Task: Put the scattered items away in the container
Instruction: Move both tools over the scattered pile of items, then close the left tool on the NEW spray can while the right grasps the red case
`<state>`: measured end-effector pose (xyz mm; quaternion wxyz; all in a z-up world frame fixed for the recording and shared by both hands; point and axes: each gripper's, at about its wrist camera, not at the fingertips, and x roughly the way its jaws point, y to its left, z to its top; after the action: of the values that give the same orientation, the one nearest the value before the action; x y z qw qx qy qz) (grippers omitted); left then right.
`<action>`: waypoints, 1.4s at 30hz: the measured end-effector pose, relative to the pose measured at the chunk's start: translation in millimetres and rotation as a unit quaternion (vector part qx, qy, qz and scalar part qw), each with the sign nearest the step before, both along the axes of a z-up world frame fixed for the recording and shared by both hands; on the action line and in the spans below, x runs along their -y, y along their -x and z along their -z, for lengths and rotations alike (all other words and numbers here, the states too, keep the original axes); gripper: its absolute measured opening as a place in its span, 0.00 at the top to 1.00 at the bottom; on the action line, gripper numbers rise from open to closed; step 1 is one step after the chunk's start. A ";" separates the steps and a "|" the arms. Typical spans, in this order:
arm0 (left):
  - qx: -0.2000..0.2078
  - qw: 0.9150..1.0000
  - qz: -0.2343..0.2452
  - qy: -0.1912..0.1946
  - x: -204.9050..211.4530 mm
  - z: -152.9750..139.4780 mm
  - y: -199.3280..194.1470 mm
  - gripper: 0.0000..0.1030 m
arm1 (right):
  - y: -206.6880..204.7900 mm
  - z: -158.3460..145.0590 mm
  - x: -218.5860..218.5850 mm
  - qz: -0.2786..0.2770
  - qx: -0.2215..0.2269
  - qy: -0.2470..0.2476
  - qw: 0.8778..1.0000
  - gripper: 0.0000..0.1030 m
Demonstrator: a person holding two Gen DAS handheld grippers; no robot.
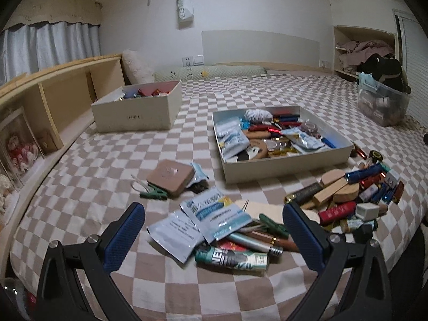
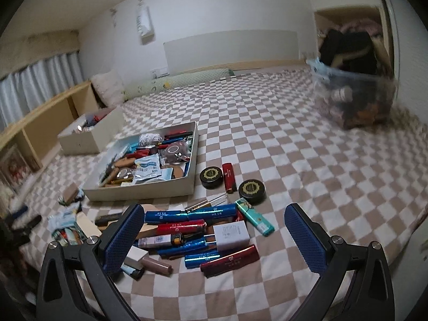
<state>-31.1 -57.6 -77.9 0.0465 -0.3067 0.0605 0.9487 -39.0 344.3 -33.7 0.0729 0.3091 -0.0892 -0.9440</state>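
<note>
A shallow white tray holding several small items sits mid-bed; it also shows in the right wrist view. My left gripper is open above white-blue sachets, pens and a green tube. My right gripper is open over a pile of blue and red tubes, a white box and a teal lighter. Two black round tins and a red tube lie beside the tray.
A deeper white box stands at the far left by a wooden shelf. A clear plastic bin of things stands at the far right. A tan square pad and a green clip lie on the checkered bedsheet.
</note>
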 end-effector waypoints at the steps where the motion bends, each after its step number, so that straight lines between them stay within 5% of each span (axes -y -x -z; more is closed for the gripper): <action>1: 0.005 1.000 0.001 -0.001 0.2 3.5 0.3 0.00 | -1.7 1.5 -3.1 0.002 -0.006 0.005 1.000 0.00; 8: 0.025 1.000 0.001 0.001 1.9 22.4 4.6 0.00 | 5.0 27.0 -1.3 -0.010 0.039 -0.070 0.997 0.00; 16: 0.042 0.999 0.008 0.003 4.6 34.5 9.6 0.00 | 23.1 67.6 10.1 -0.096 0.108 -0.096 0.985 0.00; 25: 0.076 0.997 0.022 -0.007 6.2 44.1 14.2 0.00 | 43.3 102.8 25.5 -0.128 0.182 -0.126 0.967 0.00; 29: 0.085 0.996 0.024 -0.014 6.2 46.1 14.3 0.00 | 47.4 109.7 25.9 -0.133 0.195 -0.127 0.964 0.02; 34: 0.095 0.995 0.018 -0.014 7.5 49.5 19.4 0.00 | 48.9 110.1 25.2 -0.139 0.201 -0.132 0.961 0.18; 42: 0.121 0.992 0.041 0.000 1.6 58.9 27.1 0.00 | 46.7 111.3 28.9 -0.132 0.203 -0.146 0.959 0.19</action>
<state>-58.2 -59.2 -136.8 0.0923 -0.4168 0.0673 0.9018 -85.8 315.4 -145.0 0.1318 0.5106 0.0783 -0.8460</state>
